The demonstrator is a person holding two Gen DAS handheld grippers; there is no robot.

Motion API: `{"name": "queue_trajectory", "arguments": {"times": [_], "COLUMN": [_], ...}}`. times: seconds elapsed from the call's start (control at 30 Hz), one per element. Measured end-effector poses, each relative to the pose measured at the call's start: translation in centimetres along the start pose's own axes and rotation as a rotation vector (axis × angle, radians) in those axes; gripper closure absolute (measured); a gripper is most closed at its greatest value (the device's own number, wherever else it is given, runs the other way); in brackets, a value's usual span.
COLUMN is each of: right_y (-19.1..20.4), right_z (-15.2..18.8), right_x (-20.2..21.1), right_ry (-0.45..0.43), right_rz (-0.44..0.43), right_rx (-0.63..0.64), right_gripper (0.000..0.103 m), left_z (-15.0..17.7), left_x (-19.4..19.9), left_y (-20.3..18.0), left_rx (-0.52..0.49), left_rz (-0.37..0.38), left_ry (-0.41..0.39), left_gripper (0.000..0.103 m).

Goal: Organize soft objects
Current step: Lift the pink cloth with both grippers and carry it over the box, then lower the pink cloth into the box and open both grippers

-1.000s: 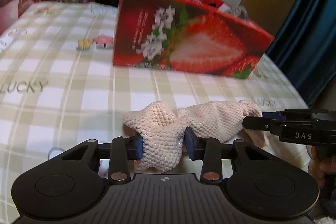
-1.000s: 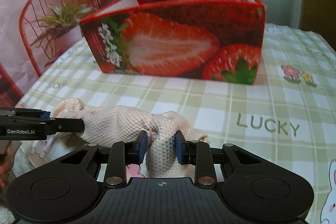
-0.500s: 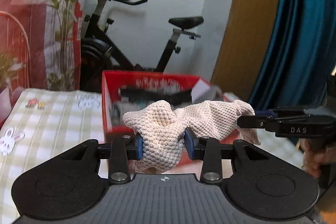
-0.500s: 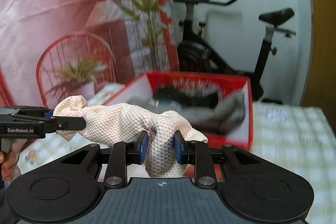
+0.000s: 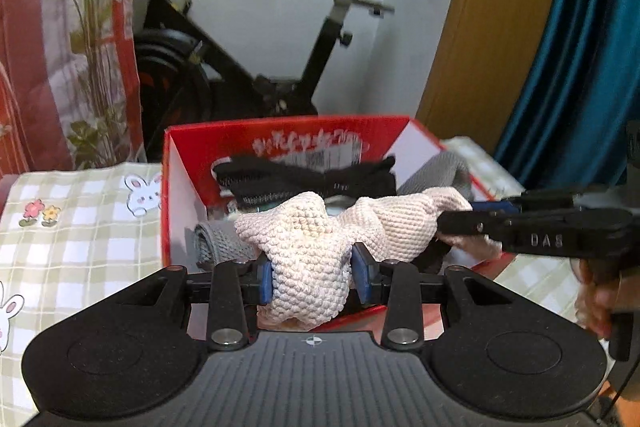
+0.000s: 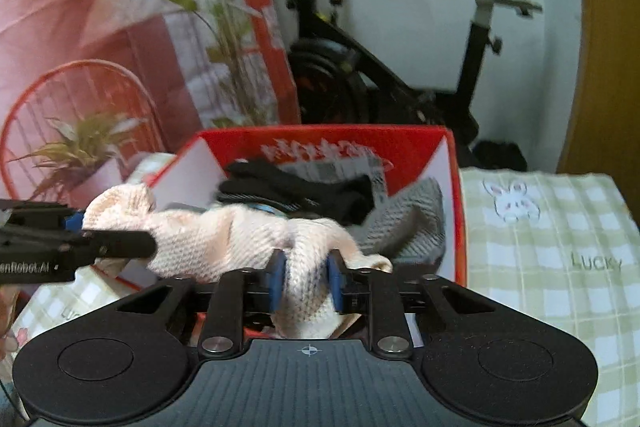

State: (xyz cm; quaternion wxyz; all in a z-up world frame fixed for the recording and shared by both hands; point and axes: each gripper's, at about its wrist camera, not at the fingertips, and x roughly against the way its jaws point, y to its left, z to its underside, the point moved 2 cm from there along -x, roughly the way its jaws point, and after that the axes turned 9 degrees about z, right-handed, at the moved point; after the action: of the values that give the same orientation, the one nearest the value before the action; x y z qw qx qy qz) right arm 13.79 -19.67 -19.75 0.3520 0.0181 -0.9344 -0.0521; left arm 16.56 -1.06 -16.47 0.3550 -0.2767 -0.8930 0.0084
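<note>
A cream knitted cloth [image 5: 308, 259] hangs stretched between my two grippers, over the open top of a red strawberry box [image 5: 288, 137]. My left gripper [image 5: 312, 277] is shut on one end of the cloth. My right gripper [image 6: 306, 281] is shut on the other end [image 6: 308, 267]. The right gripper also shows in the left wrist view [image 5: 460, 223], and the left gripper in the right wrist view [image 6: 132, 241]. Inside the box [image 6: 324, 135] lie a black garment [image 5: 304, 179] and grey knitted cloths [image 6: 404, 219].
The box stands on a table with a green checked cloth [image 6: 552, 235]. An exercise bike [image 5: 248, 59] stands behind the table by the white wall. A red wire chair with a plant [image 6: 76, 131] is at the left. A blue curtain [image 5: 572, 47] hangs at the right.
Both grippers have lifted the cloth from the tabletop and carried it forward over the box opening. The box interior has come into view below the cloth.
</note>
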Motion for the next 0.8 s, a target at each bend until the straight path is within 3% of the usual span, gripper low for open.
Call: {"name": "queue_trajectory", "arguments": {"times": [0.37,0.6,0.8], "right_y": [-0.8,-0.3,-0.1], "right_z": [0.2,0.1,0.2], "right_x": [-4.9,-5.5,-5.5], "right_ry": [0.133,0.149,0.153], "right_rz": [0.070,0.092,0.108], "right_rx": [0.008,0.052,0.059], "right_gripper": [0.086,0.085,0.084], "left_z": [-0.1,0.4,0.2], "left_x": [-4.4,-4.7,-3.8], "left_y": [2.1,2.2,2.1], "left_rx": [-0.010,-0.003,0.003], "left_rz": [-0.016,-0.032,-0.041], "left_ry": [0.130,0.127,0.100], "left_gripper": [0.063,0.061,0.049]}}
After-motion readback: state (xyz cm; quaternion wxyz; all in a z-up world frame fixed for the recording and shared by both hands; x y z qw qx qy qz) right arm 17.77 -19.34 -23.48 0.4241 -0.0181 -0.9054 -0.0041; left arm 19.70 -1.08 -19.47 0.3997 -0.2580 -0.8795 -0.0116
